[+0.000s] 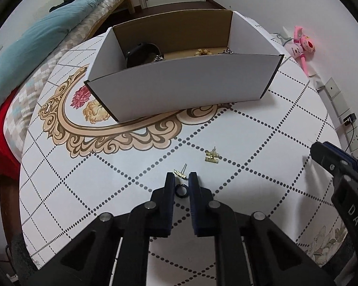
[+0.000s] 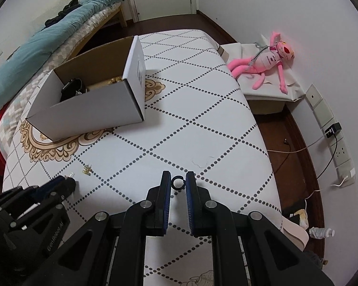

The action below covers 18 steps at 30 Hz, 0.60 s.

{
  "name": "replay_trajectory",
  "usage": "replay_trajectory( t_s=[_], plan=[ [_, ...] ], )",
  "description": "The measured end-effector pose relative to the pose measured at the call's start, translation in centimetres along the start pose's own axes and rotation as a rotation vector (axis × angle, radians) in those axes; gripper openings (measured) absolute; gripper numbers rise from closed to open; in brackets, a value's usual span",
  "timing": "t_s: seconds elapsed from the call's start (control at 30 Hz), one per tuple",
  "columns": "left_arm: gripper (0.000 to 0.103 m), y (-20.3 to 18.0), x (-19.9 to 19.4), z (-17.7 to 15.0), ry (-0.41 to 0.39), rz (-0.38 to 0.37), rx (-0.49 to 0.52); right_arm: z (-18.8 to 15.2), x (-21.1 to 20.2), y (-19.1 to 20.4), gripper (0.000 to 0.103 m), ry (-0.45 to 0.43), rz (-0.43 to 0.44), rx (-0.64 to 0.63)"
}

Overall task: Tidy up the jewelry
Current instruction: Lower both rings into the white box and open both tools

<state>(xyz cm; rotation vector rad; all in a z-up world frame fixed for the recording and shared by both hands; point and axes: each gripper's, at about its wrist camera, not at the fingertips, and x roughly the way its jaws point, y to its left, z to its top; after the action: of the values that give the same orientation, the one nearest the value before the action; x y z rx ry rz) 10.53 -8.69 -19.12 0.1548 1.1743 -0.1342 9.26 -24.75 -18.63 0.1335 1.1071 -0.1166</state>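
My left gripper [image 1: 181, 176] points down at the patterned table and is shut on a small gold earring [image 1: 180, 174], whose post sticks up past the fingertips. A small black ring [image 1: 181, 190] shows further back between its fingers. A second gold earring [image 1: 212, 156] lies on the cloth just ahead to the right. My right gripper [image 2: 178, 176] is shut on a black ring [image 2: 178, 183] above the table. The open white cardboard box [image 1: 179, 88] stands beyond, with a black band [image 1: 140, 52], gold beads [image 1: 202, 52] and a chain inside. The right gripper [image 1: 322, 151] also shows at the right edge of the left wrist view.
A pink plush toy [image 2: 267, 59] lies on a low white stand beside the table. Wall sockets with a black charger [image 2: 333, 127] and cables run along the right wall. A bed with a teal quilt [image 2: 47, 38] borders the left. The table edge [image 2: 262, 128] drops to dark floor.
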Motion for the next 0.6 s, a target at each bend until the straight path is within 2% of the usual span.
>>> replay_trajectory(
  t_s=[0.13, 0.3, 0.47, 0.6],
  plan=[
    [0.009, 0.2, -1.0, -0.2, -0.011, -0.026, -0.006, 0.4, -0.8, 0.2, 0.013, -0.016, 0.019, 0.006],
    [0.009, 1.2, -4.5, 1.3, -0.059, -0.094, -0.028, 1.5, -2.8, 0.5, 0.013, -0.054, 0.068, 0.016],
    [0.009, 3.3, -8.0, 6.0, -0.114, -0.187, -0.081, 4.8, -5.4, 1.1, 0.013, -0.103, 0.157, 0.026],
    [0.009, 5.5, -8.1, 10.8, -0.113, -0.239, -0.112, 8.7, -5.5, 2.4, 0.013, -0.109, 0.232, 0.014]
  ],
)
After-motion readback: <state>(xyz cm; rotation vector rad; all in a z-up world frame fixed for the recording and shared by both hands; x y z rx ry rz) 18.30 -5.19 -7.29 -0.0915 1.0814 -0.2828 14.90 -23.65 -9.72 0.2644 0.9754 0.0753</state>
